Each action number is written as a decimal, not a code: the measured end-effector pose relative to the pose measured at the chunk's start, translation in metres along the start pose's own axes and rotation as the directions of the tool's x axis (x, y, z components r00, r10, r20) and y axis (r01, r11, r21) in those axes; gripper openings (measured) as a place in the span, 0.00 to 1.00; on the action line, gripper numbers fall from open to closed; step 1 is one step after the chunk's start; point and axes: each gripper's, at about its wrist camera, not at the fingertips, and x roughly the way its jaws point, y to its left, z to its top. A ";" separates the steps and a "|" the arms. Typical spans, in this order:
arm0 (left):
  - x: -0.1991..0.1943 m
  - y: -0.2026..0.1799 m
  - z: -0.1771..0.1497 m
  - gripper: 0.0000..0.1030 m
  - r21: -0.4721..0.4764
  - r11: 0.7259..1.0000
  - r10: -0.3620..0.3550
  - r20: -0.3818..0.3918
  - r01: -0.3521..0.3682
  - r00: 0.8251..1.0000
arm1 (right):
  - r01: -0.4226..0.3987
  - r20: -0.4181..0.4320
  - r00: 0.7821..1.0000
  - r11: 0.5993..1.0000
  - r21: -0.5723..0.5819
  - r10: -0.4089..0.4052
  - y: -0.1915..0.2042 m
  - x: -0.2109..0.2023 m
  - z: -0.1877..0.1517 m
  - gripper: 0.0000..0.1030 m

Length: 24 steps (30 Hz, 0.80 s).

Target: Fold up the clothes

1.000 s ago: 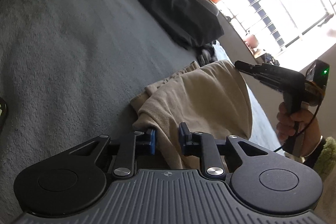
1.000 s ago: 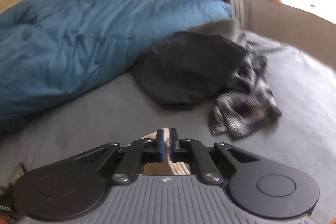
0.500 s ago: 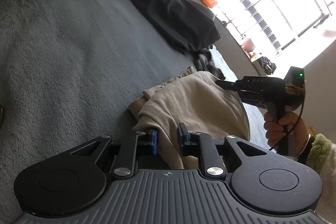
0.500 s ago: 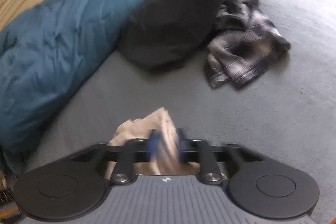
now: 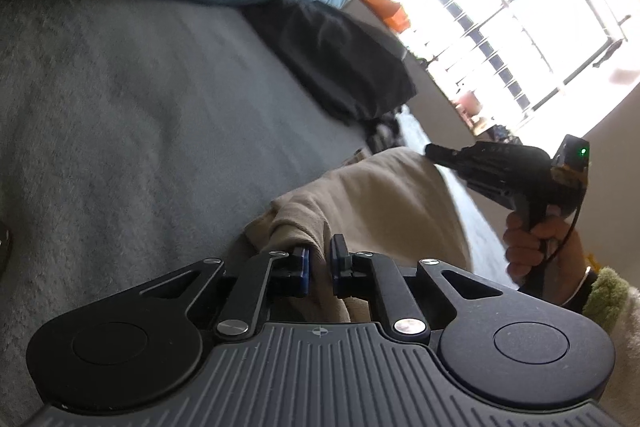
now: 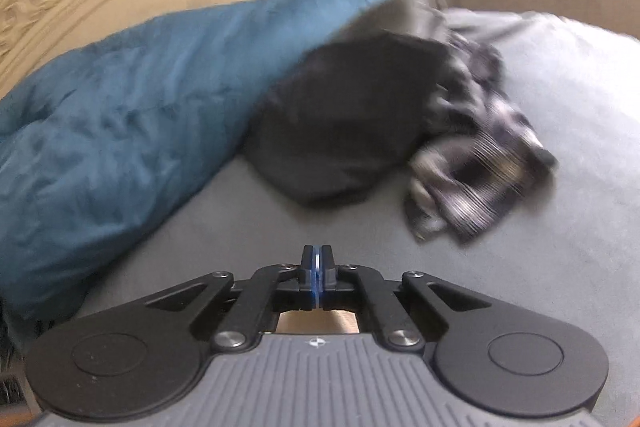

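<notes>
From the left wrist, the left gripper point(image 5: 318, 267) has its fingers point(image 5: 302, 269) clamped on a bunched edge of the beige garment point(image 5: 376, 203), which humps up off the grey bed point(image 5: 132, 99) just beyond them. A second ago those fingers stood clearly wider with the cloth loose between them; now the gap is only as thick as the fold. To the right the right gripper point(image 5: 434, 149) reaches the far top edge of the same garment, gripped in the person's hand point(image 5: 536, 239); it sits a little lower than before. Both ends of the cloth look secured, so I'd judge the lift or fold-over can begin.

From the right wrist, the picture is smeared by motion. The right gripper's fingers point(image 6: 309, 277) are pressed together at the tips, closer than a second ago. Beige fabric shows beneath them, behind the tips; a thin layer is probably pinched, though I cannot see it between the pads. Further up the bed lie a black garment point(image 6: 344, 123) and a plaid garment point(image 6: 476, 163), touching each other and not yet folded, against a blue duvet point(image 6: 120, 115).

No basket, box or other container is in sight in either view.
</notes>
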 end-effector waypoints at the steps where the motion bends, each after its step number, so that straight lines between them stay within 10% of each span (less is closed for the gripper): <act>1: 0.001 0.001 -0.001 0.08 -0.001 1.000 0.003 -0.003 -0.003 1.000 | -0.007 0.000 1.000 0.999 0.043 0.007 -0.009 0.000 0.001 0.09; 5: 0.005 0.000 -0.002 0.08 0.004 1.000 0.016 -0.005 -0.016 1.000 | -0.024 -0.004 1.000 0.991 0.133 0.025 -0.037 0.001 0.000 0.86; 8: 0.007 0.002 -0.004 0.08 -0.003 1.000 0.029 -0.007 -0.029 1.000 | -0.080 -0.130 0.986 0.975 0.209 0.108 -0.050 0.023 -0.006 0.92; 10: 0.007 0.002 -0.005 0.08 -0.005 0.999 0.034 -0.009 -0.034 0.999 | -0.113 -0.207 0.964 0.962 0.250 0.167 -0.055 0.039 -0.012 0.90; 15: 0.008 0.000 -0.006 0.08 0.012 0.999 0.047 0.005 -0.047 0.999 | -0.139 -0.202 0.968 0.989 0.053 0.147 -0.025 0.033 -0.023 0.21; 24: 0.000 0.001 0.000 0.08 -0.030 0.999 0.026 0.066 -0.024 0.997 | -0.166 -0.008 0.986 0.983 -0.082 0.166 0.001 -0.013 -0.022 0.09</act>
